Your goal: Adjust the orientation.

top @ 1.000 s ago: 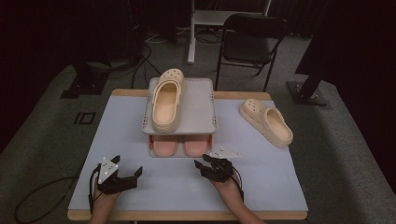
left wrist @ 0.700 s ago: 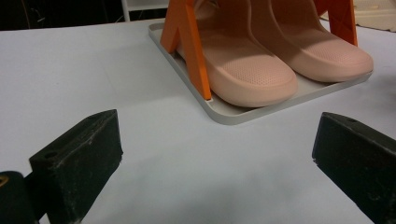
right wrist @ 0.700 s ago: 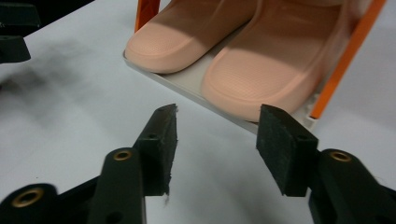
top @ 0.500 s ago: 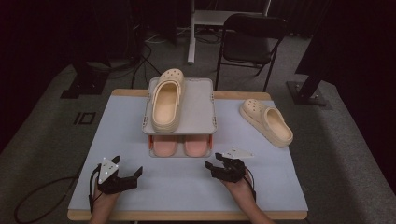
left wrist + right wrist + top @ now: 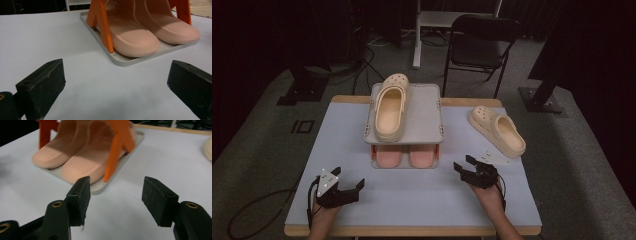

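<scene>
**One clog racked, one still loose on the worktop**

Standing by the worktop [image 5: 337, 145] here. There's a little two-tier shoe rack [image 5: 432, 107] in the middle, grey shelves on orange legs. The bottom tier is full: a pair of pink slippers [image 5: 407, 156] sits side by side, toes toward the person. On the top tier one cream clog [image 5: 389, 107] already lies along the left half, so the right half of that shelf is bare. Its mate, the second clog [image 5: 498, 131], is still out on the worktop, off at about 3 o'clock from the rack and well apart from it. So I'd call this roughly halfway: one clog placed, one left to pick up and set beside it.

The right gripper [image 5: 473, 169] hangs low over the worktop at about 5 o'clock from the rack, and the loose clog is up around 1 o'clock from it. Its fingers have just been opening and stand apart with nothing between them; its own camera looks at the slippers and an orange leg.

The left gripper [image 5: 346, 186] rests near the front edge, about 7 o'clock from the rack, fingers spread wide, nothing in them either.
</scene>
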`<state>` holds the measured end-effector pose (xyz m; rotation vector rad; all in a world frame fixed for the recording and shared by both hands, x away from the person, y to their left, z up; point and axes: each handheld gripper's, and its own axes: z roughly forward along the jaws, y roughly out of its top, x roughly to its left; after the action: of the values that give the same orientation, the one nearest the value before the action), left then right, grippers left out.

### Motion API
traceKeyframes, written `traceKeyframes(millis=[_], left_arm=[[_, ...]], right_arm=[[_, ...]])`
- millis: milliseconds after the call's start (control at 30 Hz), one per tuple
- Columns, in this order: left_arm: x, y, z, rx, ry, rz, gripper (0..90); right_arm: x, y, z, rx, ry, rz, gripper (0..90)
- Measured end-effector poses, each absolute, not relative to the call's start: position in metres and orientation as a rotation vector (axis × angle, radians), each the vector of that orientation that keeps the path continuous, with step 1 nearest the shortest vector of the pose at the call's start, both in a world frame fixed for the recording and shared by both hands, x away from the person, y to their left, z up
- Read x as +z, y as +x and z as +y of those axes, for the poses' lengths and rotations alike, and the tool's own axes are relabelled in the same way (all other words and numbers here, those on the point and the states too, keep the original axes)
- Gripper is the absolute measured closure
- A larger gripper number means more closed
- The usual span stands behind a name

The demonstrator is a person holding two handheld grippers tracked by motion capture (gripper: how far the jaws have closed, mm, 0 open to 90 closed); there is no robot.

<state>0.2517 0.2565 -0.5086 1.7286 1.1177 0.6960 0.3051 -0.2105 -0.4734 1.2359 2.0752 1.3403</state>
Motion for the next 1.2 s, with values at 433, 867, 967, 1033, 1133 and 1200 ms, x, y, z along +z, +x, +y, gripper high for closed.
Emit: traceKeyframes(millis=[433, 867, 967, 1033, 1133, 1200], left_arm=[[-0.509, 0.251, 0.256, 0.691, 1.733, 1.120, 1.7], [-0.511, 0.254, 0.257, 0.681, 1.742, 1.112, 1.7], [-0.511, 0.253, 0.256, 0.681, 1.742, 1.110, 1.7], [-0.511, 0.253, 0.256, 0.678, 1.740, 1.111, 1.7], [-0.511, 0.253, 0.257, 0.677, 1.739, 1.112, 1.7], [-0.511, 0.253, 0.257, 0.679, 1.738, 1.114, 1.7]], right_arm=[[-0.475, 0.336, -0.259, 1.270, 1.339, 1.966, 36.1], [-0.472, 0.363, -0.288, 1.260, 1.399, 1.886, 36.1], [-0.471, 0.370, -0.292, 1.253, 1.410, 1.877, 36.0], [-0.471, 0.372, -0.293, 1.254, 1.411, 1.873, 35.7], [-0.470, 0.380, -0.298, 1.248, 1.421, 1.857, 35.3], [-0.469, 0.383, -0.301, 1.244, 1.428, 1.847, 34.9]])
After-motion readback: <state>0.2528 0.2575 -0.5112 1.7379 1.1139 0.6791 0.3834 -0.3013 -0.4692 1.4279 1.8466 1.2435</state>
